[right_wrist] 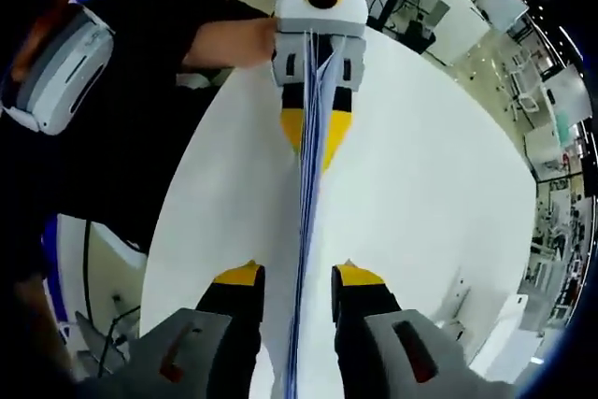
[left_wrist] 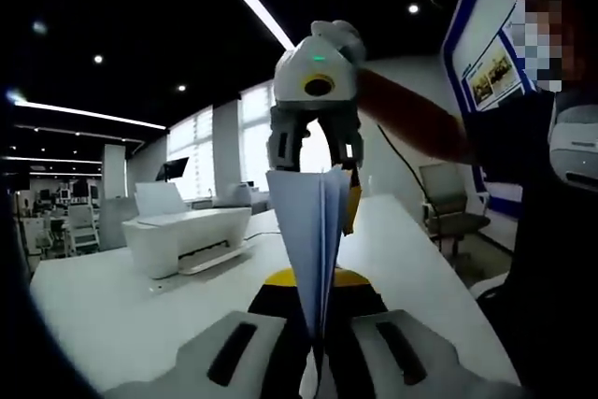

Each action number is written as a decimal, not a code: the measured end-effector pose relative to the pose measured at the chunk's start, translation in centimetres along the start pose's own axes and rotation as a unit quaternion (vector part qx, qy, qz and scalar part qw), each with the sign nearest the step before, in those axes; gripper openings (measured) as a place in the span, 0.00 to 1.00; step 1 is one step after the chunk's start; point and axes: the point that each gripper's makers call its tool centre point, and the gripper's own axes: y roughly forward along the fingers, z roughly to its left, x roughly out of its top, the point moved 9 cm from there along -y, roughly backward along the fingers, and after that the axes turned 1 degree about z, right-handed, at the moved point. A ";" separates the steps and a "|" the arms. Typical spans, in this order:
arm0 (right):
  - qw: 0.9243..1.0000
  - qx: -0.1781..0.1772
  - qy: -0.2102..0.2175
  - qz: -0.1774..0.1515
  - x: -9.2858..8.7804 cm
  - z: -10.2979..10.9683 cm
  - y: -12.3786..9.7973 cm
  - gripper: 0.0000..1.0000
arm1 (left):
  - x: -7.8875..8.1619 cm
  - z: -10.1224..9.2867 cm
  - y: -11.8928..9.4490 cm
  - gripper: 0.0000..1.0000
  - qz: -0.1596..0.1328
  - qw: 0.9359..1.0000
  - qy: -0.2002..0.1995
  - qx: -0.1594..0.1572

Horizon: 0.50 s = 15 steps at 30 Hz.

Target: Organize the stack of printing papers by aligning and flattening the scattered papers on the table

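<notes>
A stack of white printing papers stands edge-on above the white table, held between both grippers. My left gripper is shut on the near end of the stack, its yellow tips pressed together against the sheets. Facing it, my right gripper straddles the far end, where the sheets fan apart. In the right gripper view the paper stack runs as a thin line between my right gripper's spread yellow-tipped fingers, which stand open, up to the left gripper clamped on it.
A white printer sits on the table at the left. An office chair stands beyond the table's right edge. The person in dark clothes stands close beside the table. Desks and equipment line the room's far side.
</notes>
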 end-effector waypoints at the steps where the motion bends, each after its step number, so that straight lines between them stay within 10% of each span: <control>1: 1.000 0.003 0.001 0.008 -0.1 0.0 0.1 0.11 | -0.1 0.0 0.0 0.06 0.000 1.000 -0.001 -0.001; 15: 0.999 -0.028 0.009 -0.013 -1.1 0.3 -0.4 0.00 | -0.5 0.4 0.0 0.12 -0.033 0.998 -0.042 0.014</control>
